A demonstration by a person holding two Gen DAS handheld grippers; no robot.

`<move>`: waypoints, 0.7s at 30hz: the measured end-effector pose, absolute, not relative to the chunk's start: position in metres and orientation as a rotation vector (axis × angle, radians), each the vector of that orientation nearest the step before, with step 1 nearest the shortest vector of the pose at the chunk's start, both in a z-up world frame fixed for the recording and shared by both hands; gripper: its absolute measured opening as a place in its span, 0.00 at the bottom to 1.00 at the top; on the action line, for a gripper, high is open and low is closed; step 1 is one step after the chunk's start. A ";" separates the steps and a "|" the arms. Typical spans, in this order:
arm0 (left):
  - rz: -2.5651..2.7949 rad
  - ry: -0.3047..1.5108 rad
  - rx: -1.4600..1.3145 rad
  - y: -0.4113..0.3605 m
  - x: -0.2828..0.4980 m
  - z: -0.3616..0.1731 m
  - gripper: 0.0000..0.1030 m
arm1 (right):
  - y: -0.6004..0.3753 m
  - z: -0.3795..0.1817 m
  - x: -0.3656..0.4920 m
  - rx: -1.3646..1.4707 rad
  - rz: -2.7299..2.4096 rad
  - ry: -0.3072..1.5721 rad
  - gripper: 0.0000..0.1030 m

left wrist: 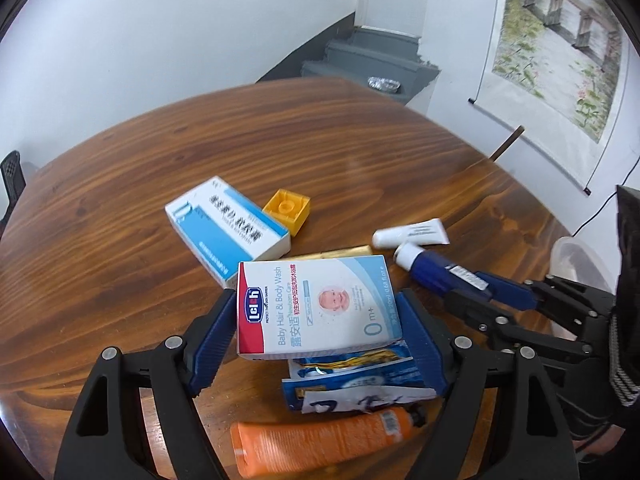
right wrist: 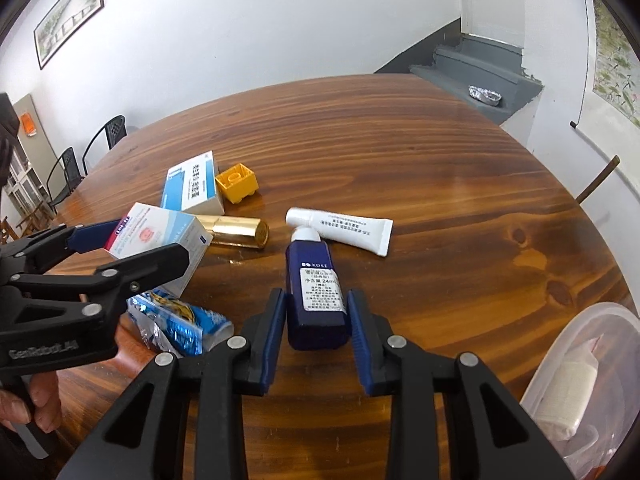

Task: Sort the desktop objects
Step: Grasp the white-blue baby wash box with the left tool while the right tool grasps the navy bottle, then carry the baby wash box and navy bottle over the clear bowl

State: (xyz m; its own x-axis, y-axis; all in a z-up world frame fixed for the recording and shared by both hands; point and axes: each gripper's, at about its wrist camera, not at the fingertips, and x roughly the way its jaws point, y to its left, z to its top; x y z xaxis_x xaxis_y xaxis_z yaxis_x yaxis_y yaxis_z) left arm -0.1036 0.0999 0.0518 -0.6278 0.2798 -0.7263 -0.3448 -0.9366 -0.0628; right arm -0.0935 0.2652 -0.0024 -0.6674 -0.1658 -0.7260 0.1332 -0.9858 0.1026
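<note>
Left claw (left wrist: 316,336) spread wide in a grip; right claw (right wrist: 316,320) clamped narrow.

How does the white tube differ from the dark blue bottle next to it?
The white tube is flat-ended, lies free on the table and is ungripped; the dark blue bottle is boxy, bears a white label and sits clamped in the right gripper. Both have white caps and lie flat.

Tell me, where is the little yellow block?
The yellow block sits on the wooden table, beyond both claws, right beside the blue-and-white box in both wrist views.
</note>
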 end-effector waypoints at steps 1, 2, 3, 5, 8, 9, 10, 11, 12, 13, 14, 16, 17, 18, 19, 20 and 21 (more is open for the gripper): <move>2.557 0.120 -1.113 0.100 -0.102 0.054 0.79 | 0.266 -0.001 -0.092 1.184 -2.732 -0.062 0.34; 2.558 0.122 -1.103 0.101 -0.101 0.057 0.79 | 0.267 0.001 -0.091 1.173 -2.736 -0.068 0.33; 2.558 0.121 -1.094 0.103 -0.099 0.059 0.79 | 0.269 0.003 -0.091 1.165 -2.737 -0.081 0.33; 2.560 0.115 -1.079 0.104 -0.096 0.063 0.79 | 0.272 0.004 -0.091 1.164 -2.734 -0.106 0.33; 2.565 0.115 -1.065 0.104 -0.096 0.066 0.79 | 0.274 0.004 -0.090 1.170 -2.730 -0.134 0.33; 2.568 0.114 -1.061 0.104 -0.096 0.067 0.79 | 0.274 0.006 -0.089 1.162 -2.732 -0.138 0.33; 2.570 0.112 -1.060 0.103 -0.095 0.068 0.79 | 0.274 0.008 -0.087 1.150 -2.736 -0.140 0.33; 2.570 0.107 -1.061 0.102 -0.095 0.068 0.79 | 0.275 0.010 -0.086 1.136 -2.742 -0.142 0.33; 2.570 0.103 -1.064 0.102 -0.095 0.068 0.79 | 0.275 0.012 -0.084 1.123 -2.748 -0.146 0.32; 2.571 0.100 -1.067 0.102 -0.095 0.068 0.79 | 0.276 0.013 -0.084 1.115 -2.752 -0.151 0.32; 2.573 0.097 -1.069 0.101 -0.094 0.069 0.79 | 0.277 0.015 -0.083 1.108 -2.756 -0.157 0.32; 2.573 0.092 -1.071 0.102 -0.093 0.069 0.79 | 0.279 0.016 -0.082 1.102 -2.761 -0.173 0.32; 2.571 0.090 -1.070 0.102 -0.092 0.070 0.79 | 0.280 0.017 -0.081 1.098 -2.763 -0.180 0.32; 2.568 0.090 -1.068 0.103 -0.090 0.071 0.79 | 0.280 0.019 -0.078 1.086 -2.767 -0.188 0.32; 2.566 0.092 -1.063 0.105 -0.088 0.072 0.79 | 0.281 0.020 -0.076 1.074 -2.772 -0.193 0.31; 2.564 0.098 -1.054 0.107 -0.085 0.074 0.79 | 0.282 0.022 -0.072 1.057 -2.780 -0.199 0.31; 2.561 0.104 -1.047 0.109 -0.083 0.075 0.79 | 0.283 0.025 -0.068 1.039 -2.790 -0.208 0.31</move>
State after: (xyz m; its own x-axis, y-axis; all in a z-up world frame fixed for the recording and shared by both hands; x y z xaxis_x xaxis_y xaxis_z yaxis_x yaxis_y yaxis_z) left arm -0.0828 0.1085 0.0752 -0.6551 0.3100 -0.6890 -0.3647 -0.9284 -0.0710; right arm -0.0684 0.2830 0.0247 -0.7468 -0.1948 -0.6359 0.0984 -0.9780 0.1839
